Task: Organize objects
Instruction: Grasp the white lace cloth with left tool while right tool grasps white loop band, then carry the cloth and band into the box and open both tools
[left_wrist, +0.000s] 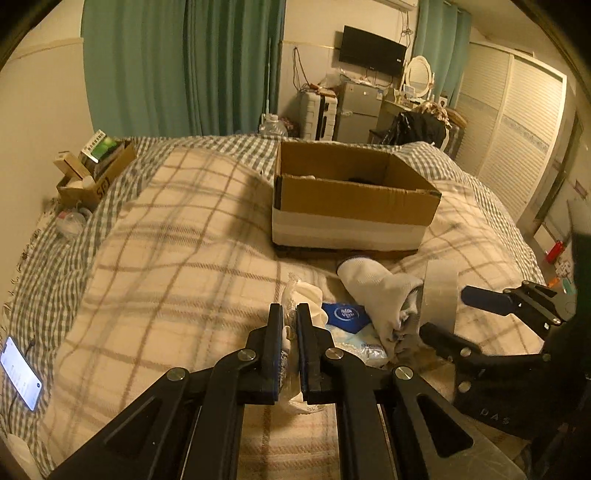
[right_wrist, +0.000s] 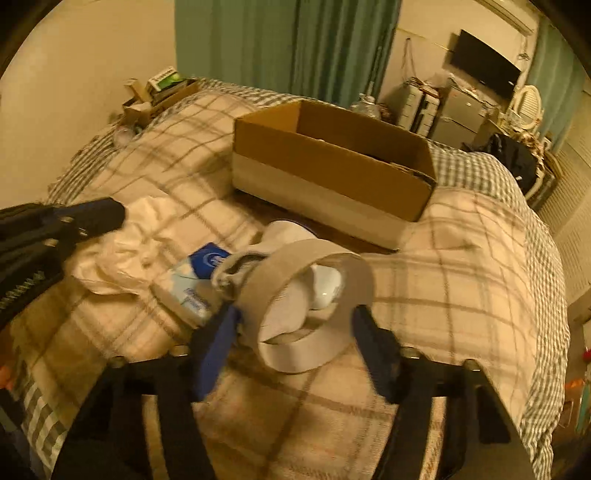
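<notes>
An open cardboard box (left_wrist: 354, 195) stands on the plaid bed; it also shows in the right wrist view (right_wrist: 332, 166). My left gripper (left_wrist: 290, 314) is shut on a white crumpled cloth (left_wrist: 306, 295), which shows as a white heap in the right wrist view (right_wrist: 122, 254). My right gripper (right_wrist: 295, 321) is shut on a wide roll of clear tape (right_wrist: 306, 302), held just above the bed; the roll also shows in the left wrist view (left_wrist: 439, 291). A blue and white tissue pack (left_wrist: 345, 317) and a white rolled sock (left_wrist: 376, 291) lie between the grippers.
A small carton of bottles and boxes (left_wrist: 92, 173) sits at the bed's far left edge. A lit phone (left_wrist: 20, 373) lies at the left. A fridge, suitcase and wardrobe stand beyond the bed. The bed drops off at the right (right_wrist: 546, 295).
</notes>
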